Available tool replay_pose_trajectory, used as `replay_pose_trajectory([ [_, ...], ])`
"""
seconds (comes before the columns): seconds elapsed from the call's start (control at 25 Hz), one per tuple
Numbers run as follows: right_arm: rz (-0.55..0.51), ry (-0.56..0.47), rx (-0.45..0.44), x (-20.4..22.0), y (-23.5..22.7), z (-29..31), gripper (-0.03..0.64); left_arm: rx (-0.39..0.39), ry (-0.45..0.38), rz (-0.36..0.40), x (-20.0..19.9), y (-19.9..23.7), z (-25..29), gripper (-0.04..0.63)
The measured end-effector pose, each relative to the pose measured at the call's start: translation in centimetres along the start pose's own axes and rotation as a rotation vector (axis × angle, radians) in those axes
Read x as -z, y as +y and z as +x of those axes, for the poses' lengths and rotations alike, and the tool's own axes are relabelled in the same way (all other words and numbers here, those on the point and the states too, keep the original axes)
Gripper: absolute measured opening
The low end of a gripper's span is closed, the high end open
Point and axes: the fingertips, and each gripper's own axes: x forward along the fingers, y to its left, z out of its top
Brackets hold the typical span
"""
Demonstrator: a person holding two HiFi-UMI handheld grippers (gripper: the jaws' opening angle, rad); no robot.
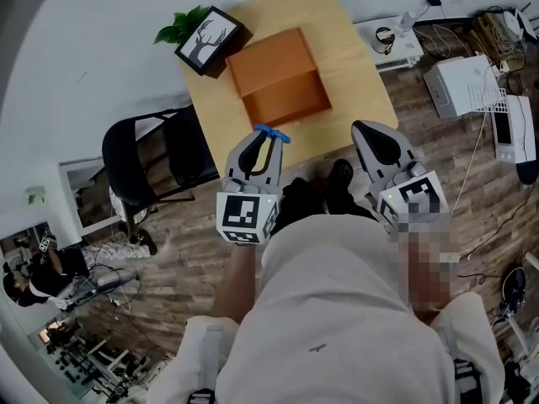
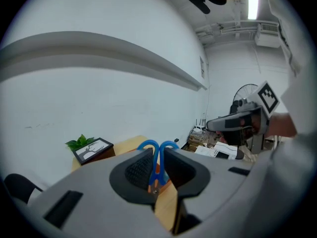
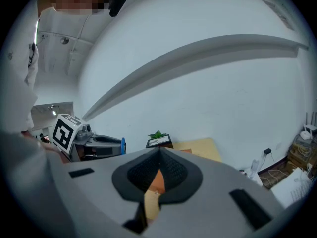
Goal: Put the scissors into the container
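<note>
- Blue plastic-handled scissors are clamped between the fingers of our left gripper. The two handle loops poke out past the fingertips. We cannot make out the blades.
- The open orange cardboard container sits in the middle of the light wooden tabletop, its lid flap folded back toward 12 o'clock. It looks empty. It lies at about 12 o'clock from the left gripper, and the scissors are not yet over it.
- Our right gripper hangs at 3 o'clock from the left one, by the near edge of the tabletop. Its fingers are closed together with nothing between them.
- We judge this to be the carrying step. To do it well, we would move the left gripper toward 12 o'clock until the loops are past the near wall and over the cavity. Then we would lower it and only then spread the fingers, so the scissors drop a short way and do not bounce out.
- A black-framed deer picture stands at 10 o'clock from the container. We would keep our path clear of it.
</note>
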Motion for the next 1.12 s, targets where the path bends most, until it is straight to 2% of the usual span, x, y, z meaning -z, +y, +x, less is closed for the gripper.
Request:
replay_pose_trajectory([
  [0.28, 0.014, 0.026, -0.024, 1.2, 0.4, 0.7, -0.002, -0.001, 0.055, 0.073, 0.9, 0.1, 1.2, 0.067],
  [0.44, 0.017, 0.024, -0.01, 1.2, 0.5, 1.1, -0.002, 0.013, 0.085, 0.069, 1.8, 1.0, 2.4, 0.067],
  [0.76, 0.036, 0.052, 0.057, 1.5, 0.1, 1.8, -0.002, 0.076, 0.153, 0.116, 4.3, 2.4, 5.6, 0.067],
  [1.12, 0.062, 0.089, 0.166, 2.0, -0.3, 2.7, -0.002, 0.194, 0.193, 0.23, 6.0, 3.0, 9.0, 0.067],
])
